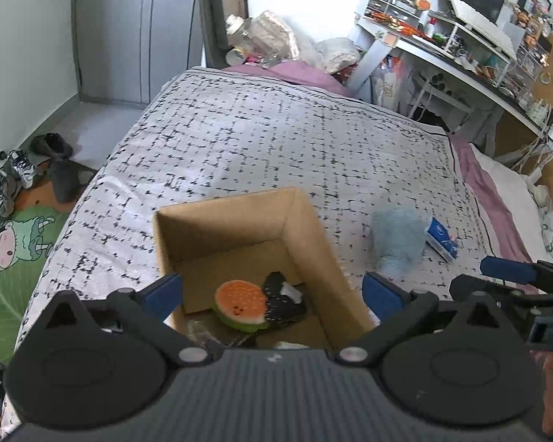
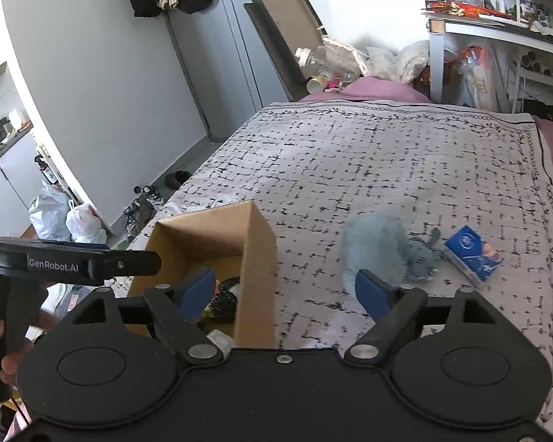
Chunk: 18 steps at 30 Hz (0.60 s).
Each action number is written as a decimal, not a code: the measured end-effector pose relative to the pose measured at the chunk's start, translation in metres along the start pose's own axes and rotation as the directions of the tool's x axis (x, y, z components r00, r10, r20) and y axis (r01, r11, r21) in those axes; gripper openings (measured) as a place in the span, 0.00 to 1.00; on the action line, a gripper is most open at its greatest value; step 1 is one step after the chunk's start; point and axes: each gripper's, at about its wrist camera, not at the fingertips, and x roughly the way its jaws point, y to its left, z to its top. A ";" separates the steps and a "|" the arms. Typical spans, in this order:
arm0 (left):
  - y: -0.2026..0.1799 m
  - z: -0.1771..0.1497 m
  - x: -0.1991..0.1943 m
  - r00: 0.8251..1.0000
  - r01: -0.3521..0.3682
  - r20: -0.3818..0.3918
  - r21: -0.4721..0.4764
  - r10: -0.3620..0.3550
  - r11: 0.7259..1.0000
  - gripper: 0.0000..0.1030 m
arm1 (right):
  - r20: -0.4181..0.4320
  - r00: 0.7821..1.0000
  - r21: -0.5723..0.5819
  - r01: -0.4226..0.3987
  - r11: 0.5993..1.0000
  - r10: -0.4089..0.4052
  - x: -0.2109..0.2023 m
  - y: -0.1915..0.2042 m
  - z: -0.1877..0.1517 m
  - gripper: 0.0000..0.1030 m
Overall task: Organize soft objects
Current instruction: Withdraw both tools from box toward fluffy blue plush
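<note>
Bedspread [image 1: 276, 140] holds a box [image 1: 306, 228] with a burger toy [image 1: 239, 304], a blue plush [image 2: 383, 250], perhaps a rabbit, lying to its right, left gripper [image 1: 273, 291] and right gripper [image 2: 287, 291] both spread wide, empty

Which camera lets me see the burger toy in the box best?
The left wrist view. It looks down into the cardboard box, so the whole burger toy shows beside a black soft toy. In the right wrist view the box wall and a blue finger hide nearly all of it.
</note>
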 end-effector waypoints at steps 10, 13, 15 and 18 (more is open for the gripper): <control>-0.032 0.000 -0.002 1.000 0.005 -0.002 0.013 -0.005 1.000 1.00 | 0.038 0.999 -0.001 -0.013 1.000 0.013 -0.014 -0.030 -0.009 1.00; -0.040 0.001 -0.001 1.000 -0.003 0.003 0.023 0.003 1.000 1.00 | 0.035 0.999 0.008 -0.013 1.000 0.013 -0.016 -0.039 -0.012 1.00; -0.047 0.003 0.000 1.000 -0.001 0.003 0.039 0.001 0.999 1.00 | 0.033 0.999 0.014 -0.012 1.000 0.012 -0.017 -0.047 -0.015 1.00; -0.057 0.005 0.001 1.000 0.008 0.010 0.061 -0.009 0.998 1.00 | 0.031 1.000 0.022 -0.005 1.000 0.004 -0.018 -0.058 -0.019 1.00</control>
